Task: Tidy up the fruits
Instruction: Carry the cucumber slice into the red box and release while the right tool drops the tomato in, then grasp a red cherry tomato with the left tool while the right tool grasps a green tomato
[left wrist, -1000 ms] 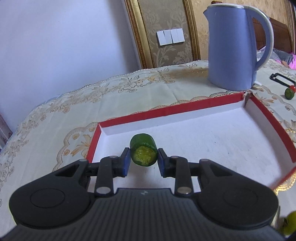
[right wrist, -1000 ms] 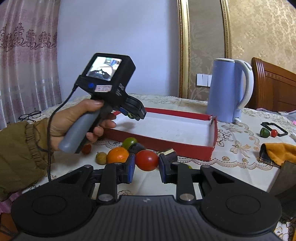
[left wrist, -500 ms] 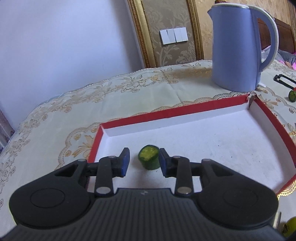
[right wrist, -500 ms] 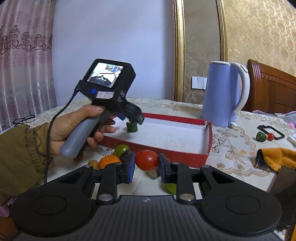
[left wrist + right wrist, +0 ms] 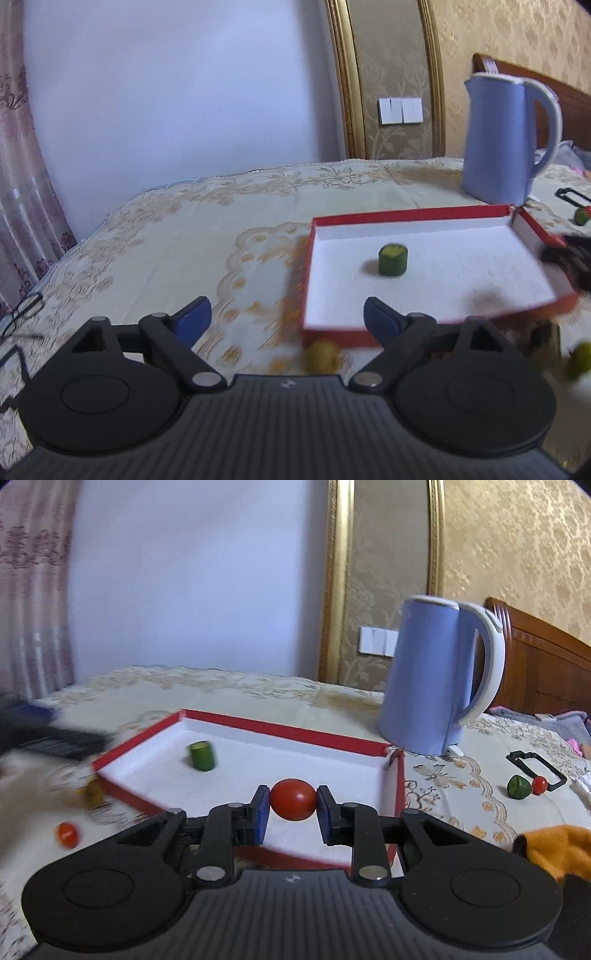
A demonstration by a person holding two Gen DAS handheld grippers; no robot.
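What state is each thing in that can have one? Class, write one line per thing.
left gripper: jaws opening, nothing between them
right gripper: shut on the red tomato
green cucumber piece: standing upright in the tray
red tray: open, holds only the cucumber piece
blue kettle: upright, lid closed

Green fruit piece [image 5: 392,259] upright in red tray [image 5: 406,215], left claw [image 5: 287,319] opening, empty

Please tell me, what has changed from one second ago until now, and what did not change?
The left hand-held gripper let go of the green piece, which now stands in the red tray; it pulled back and its jaws are opening. The right hand-held gripper carried the tomato over the tray. The kettle stayed put.
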